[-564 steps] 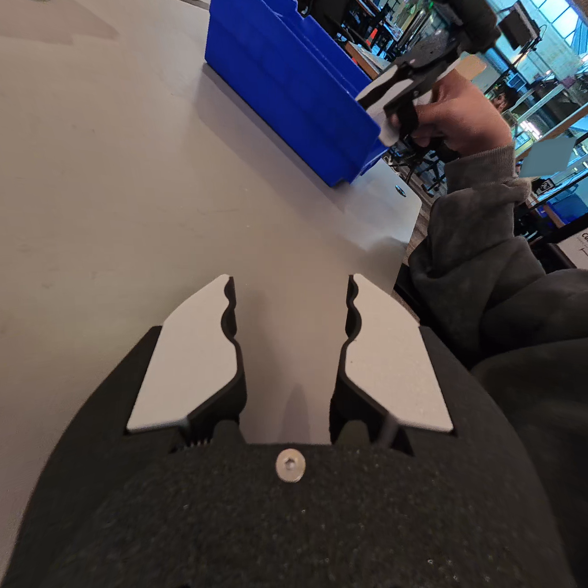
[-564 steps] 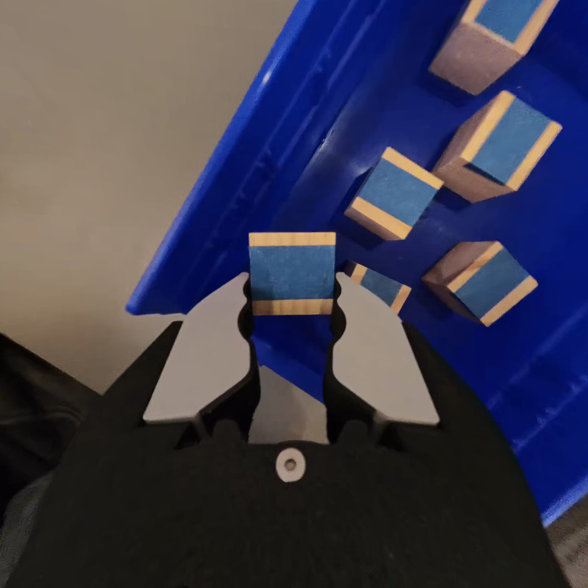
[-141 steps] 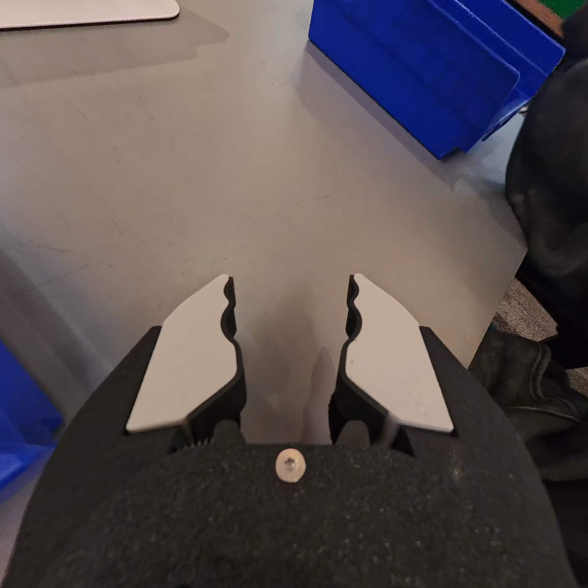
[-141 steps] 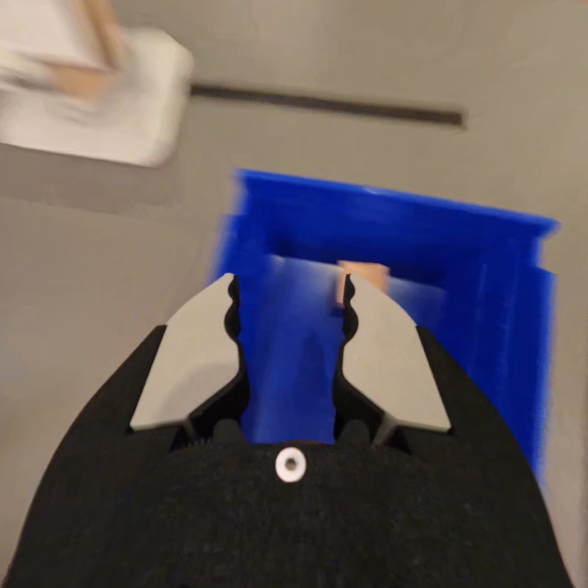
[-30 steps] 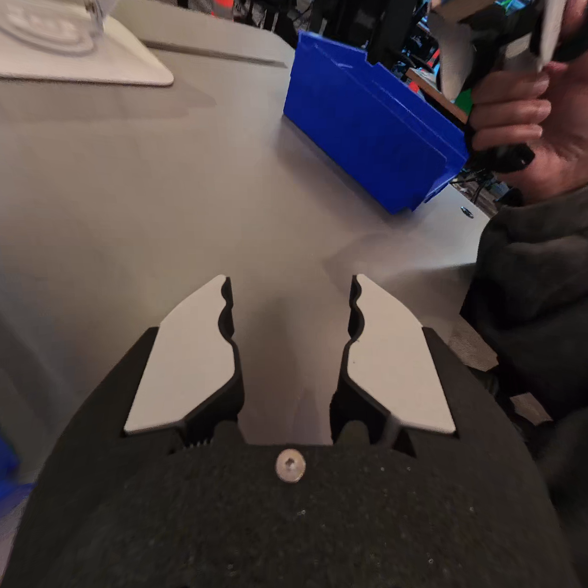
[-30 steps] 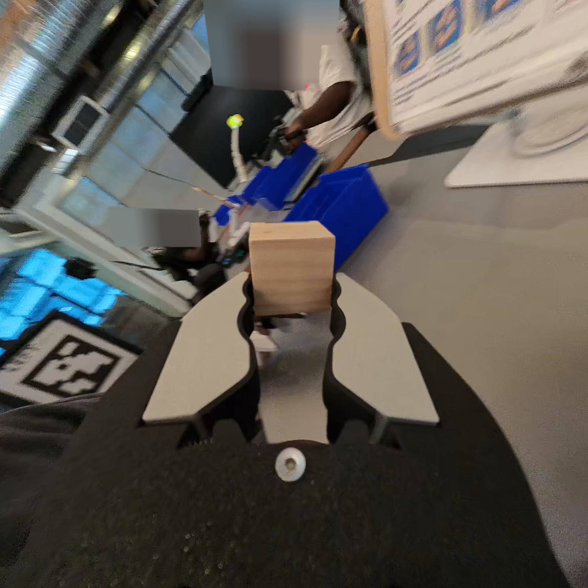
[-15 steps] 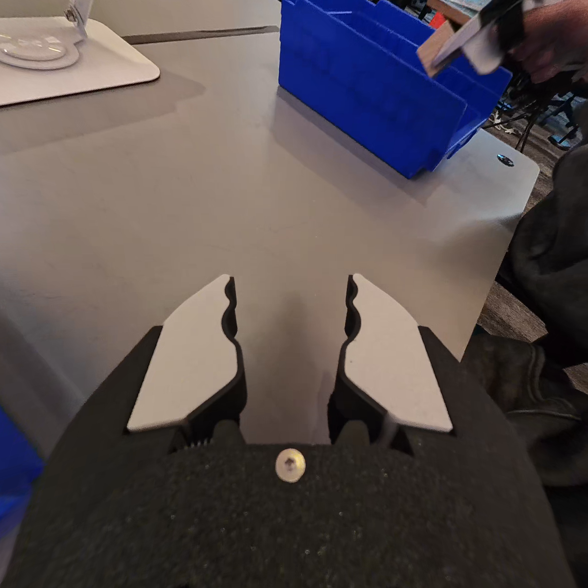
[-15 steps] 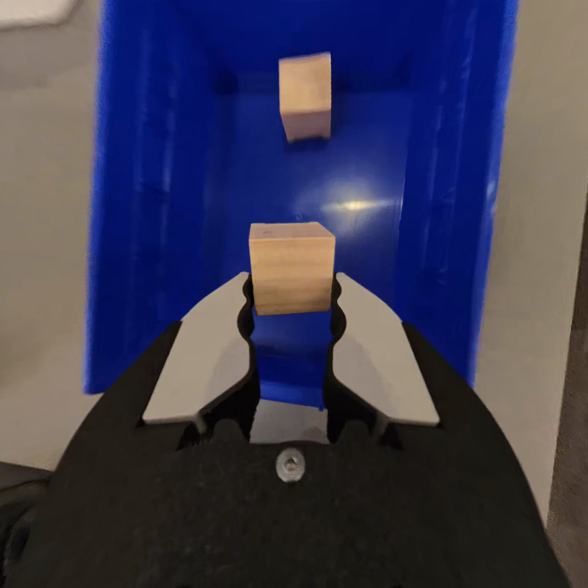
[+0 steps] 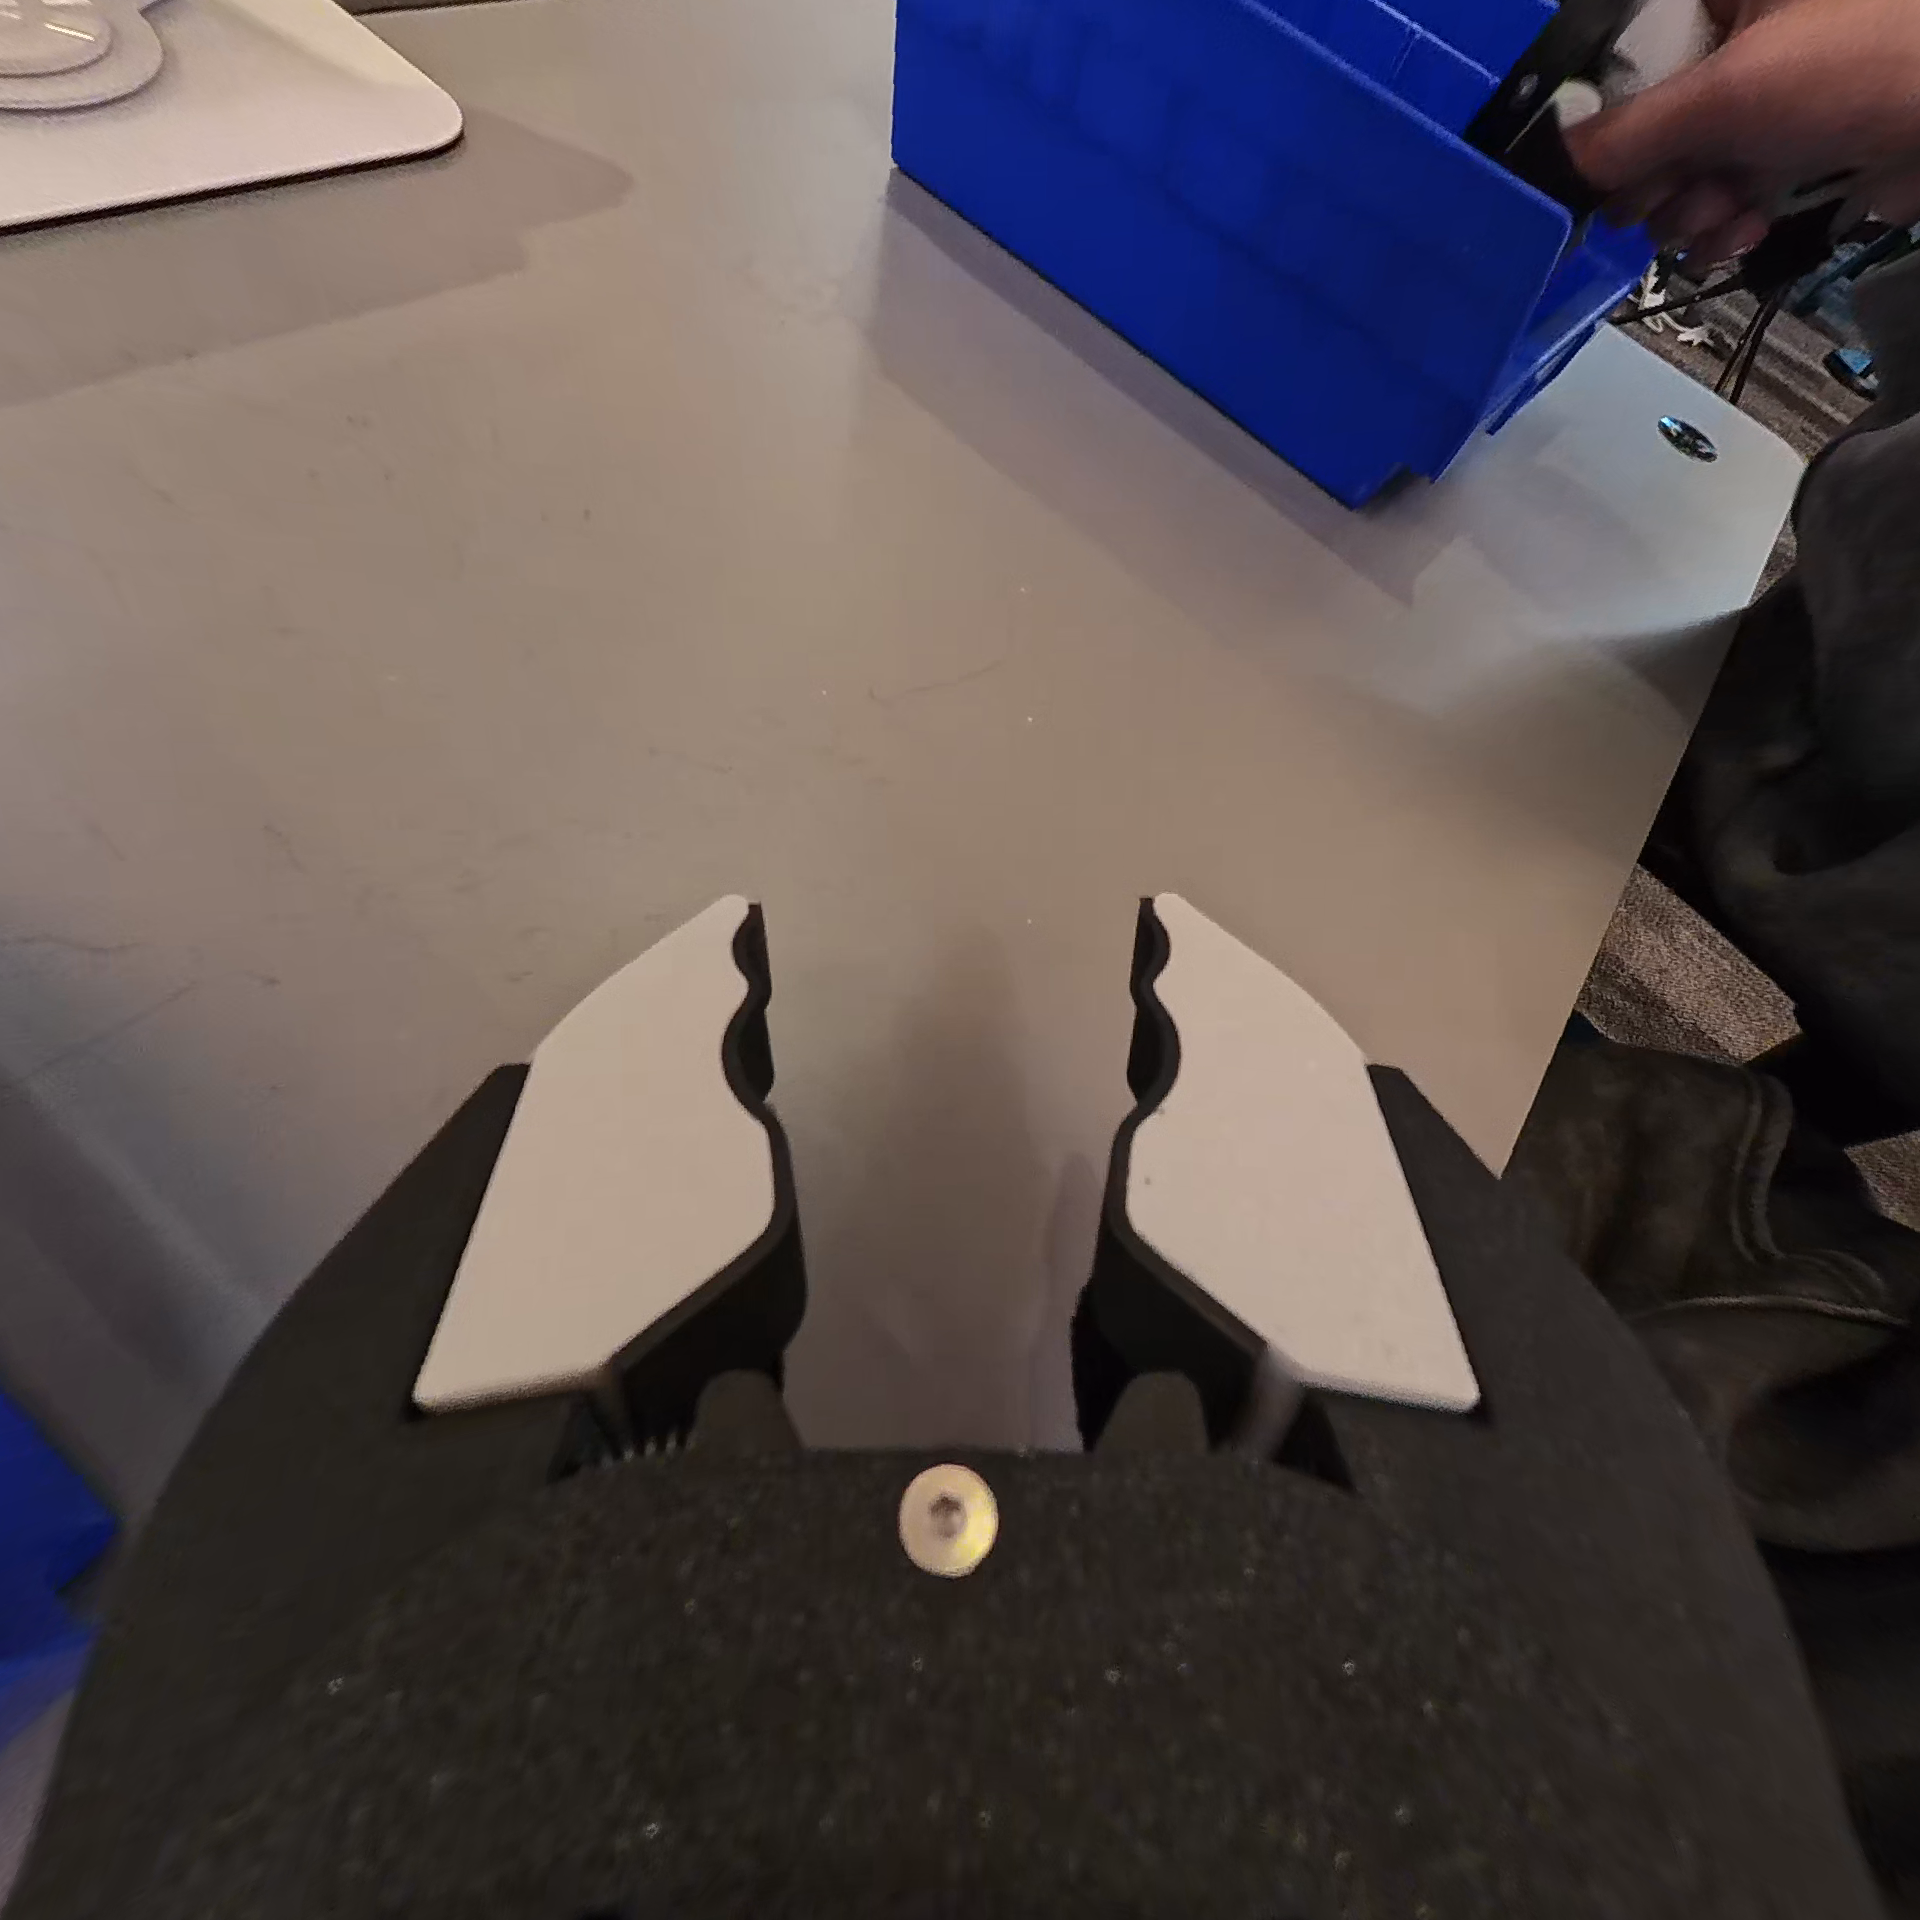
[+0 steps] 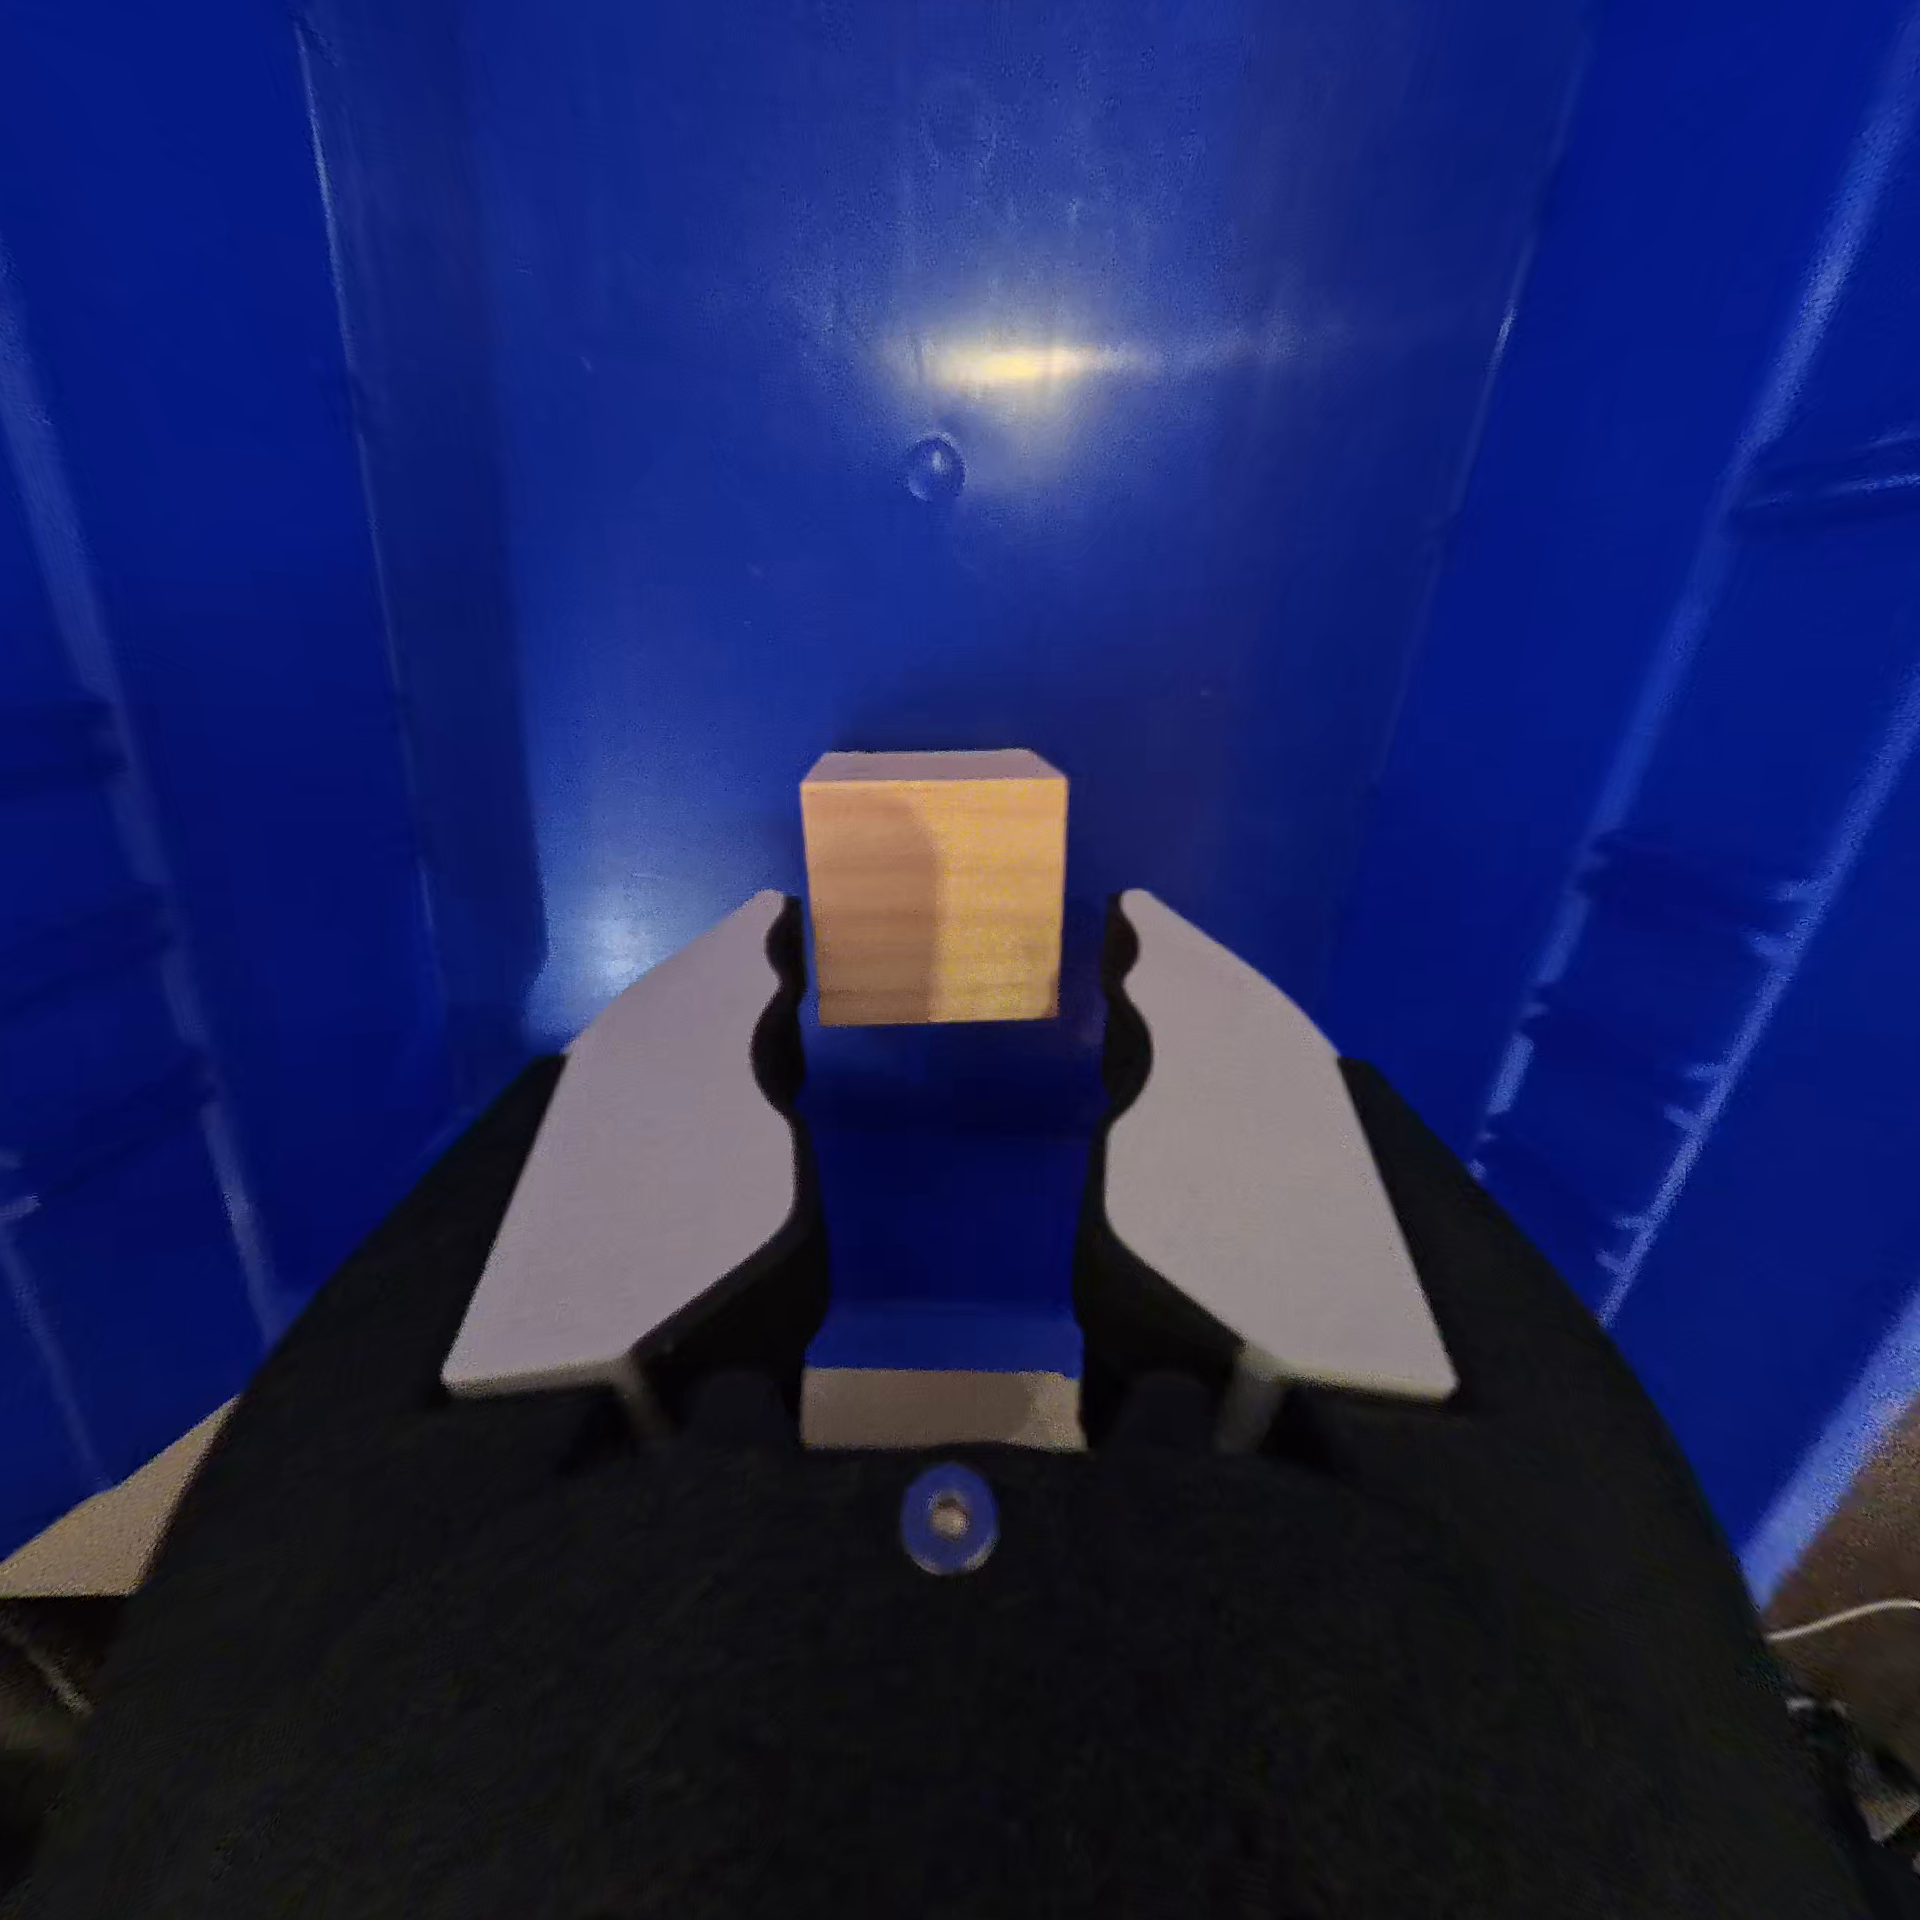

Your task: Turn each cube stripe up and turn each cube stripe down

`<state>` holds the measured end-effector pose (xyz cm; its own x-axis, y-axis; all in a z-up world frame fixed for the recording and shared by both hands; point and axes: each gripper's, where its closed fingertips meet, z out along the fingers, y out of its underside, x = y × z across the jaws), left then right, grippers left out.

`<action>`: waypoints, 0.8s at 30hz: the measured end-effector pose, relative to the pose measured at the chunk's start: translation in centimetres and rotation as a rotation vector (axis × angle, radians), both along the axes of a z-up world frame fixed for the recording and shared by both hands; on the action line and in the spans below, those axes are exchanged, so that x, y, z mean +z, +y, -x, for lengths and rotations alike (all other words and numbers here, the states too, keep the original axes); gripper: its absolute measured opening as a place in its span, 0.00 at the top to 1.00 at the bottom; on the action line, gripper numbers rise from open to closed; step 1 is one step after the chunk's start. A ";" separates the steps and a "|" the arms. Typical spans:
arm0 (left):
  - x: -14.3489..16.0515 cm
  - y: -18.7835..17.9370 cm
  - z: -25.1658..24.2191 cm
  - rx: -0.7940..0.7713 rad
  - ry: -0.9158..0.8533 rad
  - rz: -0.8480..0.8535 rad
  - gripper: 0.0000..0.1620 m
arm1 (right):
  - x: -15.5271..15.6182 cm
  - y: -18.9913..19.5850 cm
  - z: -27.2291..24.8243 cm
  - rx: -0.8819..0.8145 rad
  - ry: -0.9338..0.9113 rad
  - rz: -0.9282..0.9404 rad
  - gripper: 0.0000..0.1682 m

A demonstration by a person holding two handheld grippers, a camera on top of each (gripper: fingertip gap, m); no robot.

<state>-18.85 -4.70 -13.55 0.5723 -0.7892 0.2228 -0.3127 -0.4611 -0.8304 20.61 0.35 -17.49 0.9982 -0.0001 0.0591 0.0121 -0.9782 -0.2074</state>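
My right gripper (image 10: pixel 953 900) is open, low inside the blue bin (image 10: pixel 727 364). A wooden cube (image 10: pixel 935 904) stands on the bin floor between its fingertips, with a small gap on each side. The cube's faces toward me are plain wood; I see no stripe. My left gripper (image 9: pixel 945 904) is open and empty, hovering over the grey table (image 9: pixel 520 571). In the left wrist view the blue bin (image 9: pixel 1195 208) stands at the far right, and a hand (image 9: pixel 1714 135) holds the right gripper down into it.
A white flat base plate (image 9: pixel 208 114) lies at the table's far left. Another blue object (image 9: pixel 42 1538) shows at the lower left edge. The table's right edge (image 9: pixel 1621 883) runs close to a person's dark sleeve (image 9: pixel 1766 1195).
My right gripper has gone down into the bin and opened, letting go of the wooden cube. The far cube seen in the bin before is out of view. My left gripper has barely moved.
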 end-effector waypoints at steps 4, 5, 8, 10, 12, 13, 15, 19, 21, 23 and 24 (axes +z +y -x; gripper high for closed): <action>-0.1 0.1 0.1 0.004 0.006 -0.002 0.59 | 5.9 1.5 1.9 0.047 0.078 -0.245 0.68; -0.1 0.1 0.1 0.005 0.005 -0.002 0.59 | 8.3 2.1 3.0 0.073 0.122 -0.357 0.71; -0.1 0.1 0.0 0.002 0.003 0.005 0.59 | 16.6 2.9 9.3 0.280 0.350 -0.748 0.70; -0.2 0.0 -0.1 -0.001 0.006 0.006 0.59 | 20.5 2.2 15.0 0.466 0.558 -0.967 0.67; -0.2 0.0 -0.1 -0.002 0.009 0.001 0.59 | 21.8 1.3 20.0 0.573 0.784 -1.096 0.67; -0.1 0.0 -0.1 0.000 0.009 -0.001 0.59 | 21.4 0.9 22.4 0.611 0.883 -1.126 0.67; 0.1 -0.1 -0.1 0.002 0.004 -0.003 0.59 | 18.6 1.0 26.3 0.652 0.979 -1.129 0.68; 2.1 -0.7 0.3 -0.034 -0.020 -0.017 0.59 | 13.4 0.7 31.3 0.728 1.052 -0.978 0.68; 5.5 -1.0 1.9 -0.086 -0.026 -0.104 0.60 | 12.7 0.0 32.2 0.772 1.041 -0.935 0.68; 7.4 0.0 5.5 -0.102 0.104 -0.193 0.61 | 12.5 -0.4 32.3 0.802 1.006 -0.931 0.68; 7.0 0.8 7.9 -0.109 0.234 -0.198 0.63 | 12.4 -0.5 32.2 0.807 0.995 -0.935 0.69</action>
<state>-26.79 -3.87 -6.52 0.4998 -0.8635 -0.0683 -0.5440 -0.2515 -0.8005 -11.62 -0.14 -5.05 0.3923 0.8670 -0.3071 -0.0587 -0.3096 -0.9490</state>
